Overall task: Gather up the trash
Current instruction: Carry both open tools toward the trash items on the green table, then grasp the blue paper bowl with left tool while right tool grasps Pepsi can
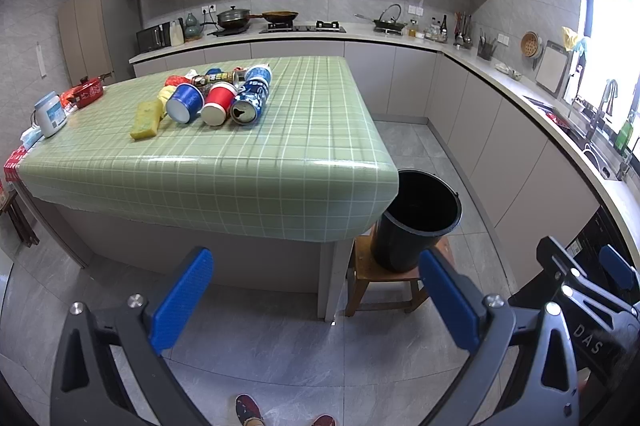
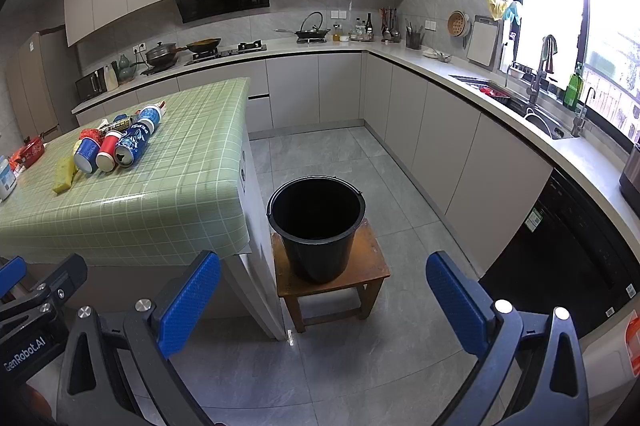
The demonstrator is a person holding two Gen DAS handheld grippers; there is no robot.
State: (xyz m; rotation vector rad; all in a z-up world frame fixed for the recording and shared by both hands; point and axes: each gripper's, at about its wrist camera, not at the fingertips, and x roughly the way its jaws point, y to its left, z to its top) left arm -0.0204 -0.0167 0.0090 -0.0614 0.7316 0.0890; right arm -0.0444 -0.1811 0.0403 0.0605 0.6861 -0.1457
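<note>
On the green checked table [image 1: 280,130], the trash lies heaped: a blue cup [image 1: 185,102], a red cup [image 1: 218,103] and a Pepsi can [image 1: 250,100], their long axes pointing toward the grippers. The pile sits ahead and leftward, nearer the left gripper [image 1: 316,302]. The right gripper [image 2: 322,304] faces the black bucket [image 2: 316,226] on its stool [image 2: 372,266]. Both grippers' jaws gape wide, holding nothing.

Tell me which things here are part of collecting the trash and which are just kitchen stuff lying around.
For the job:
blue cup
red cup
Pepsi can
yellow sponge
black bucket on the wooden stool

Just lying about:
red pot
white jar
pans on the stove
cutting board
</note>
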